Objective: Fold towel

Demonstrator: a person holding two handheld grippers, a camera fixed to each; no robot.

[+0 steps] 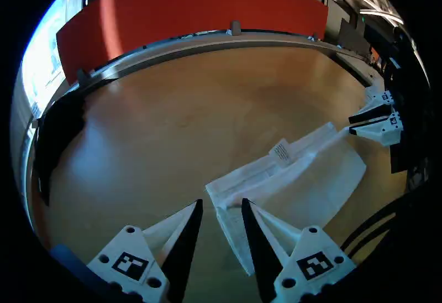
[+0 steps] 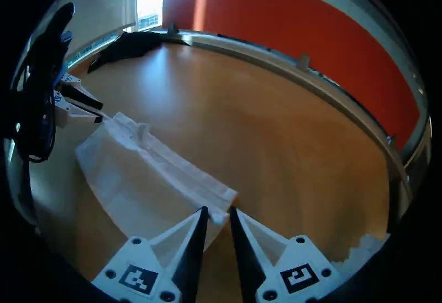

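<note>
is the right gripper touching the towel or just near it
Touching. In the right gripper view a corner of the towel sits pinched in the narrow gap between the fingers of the right gripper, with the cloth meeting both.

Low, close, facing views, towel (image 1: 287, 181) shared

left gripper view | white folded cloth towel (image 1: 309, 187) on tan wooden table (image 1: 166, 126) | right gripper (image 1: 350, 126) at towel's 2 o'clock | red panel (image 1: 193, 4) behind table, 12 o'clock
</note>
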